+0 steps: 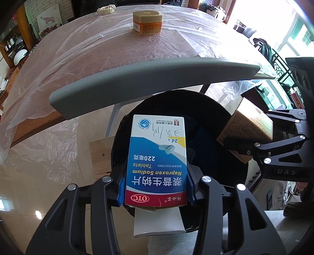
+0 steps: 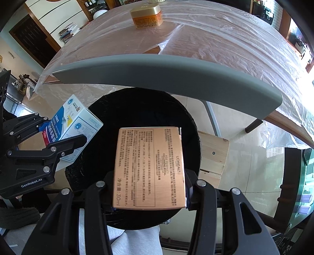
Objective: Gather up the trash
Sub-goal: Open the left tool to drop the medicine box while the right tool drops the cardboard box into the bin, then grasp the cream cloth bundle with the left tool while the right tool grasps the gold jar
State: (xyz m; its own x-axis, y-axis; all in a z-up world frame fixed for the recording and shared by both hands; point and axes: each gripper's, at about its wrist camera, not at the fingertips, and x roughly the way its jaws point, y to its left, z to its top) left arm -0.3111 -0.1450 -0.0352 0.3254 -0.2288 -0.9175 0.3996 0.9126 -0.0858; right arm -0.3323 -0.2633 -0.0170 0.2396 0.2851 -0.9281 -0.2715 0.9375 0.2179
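Black bin (image 1: 215,149) sits on the floor at the near edge of the table (image 1: 117,55), its round mouth directly below both of our grippers. We note the left gripper (image 1: 156,176) clamped on a blue-and-white tablet box (image 1: 157,157), printed "Naproxen Sodium Tablets", held over the bin opening; a white paper leaflet (image 1: 157,223) sticks out of the box's near end. Right gripper (image 2: 149,188) pinches a copper-coloured carton (image 2: 149,168) by its near end, the carton likewise over the bin mouth. From the left wrist view the carton appears at right, above the bin's right rim; from the right wrist view the tablet box appears at left, over the bin's left rim. Both grippers point steeply downward. A grey bar (image 2: 166,74) arcs across between the bin and the tabletop. Clear plastic sheeting (image 1: 68,64) covers the table. Far on the table stands a gold-lidded orange jar (image 1: 147,22), and beyond it, at the far left, a pale crumpled lump (image 1: 106,9). A light wooden block (image 2: 214,155) lies just beside the bin on the floor.
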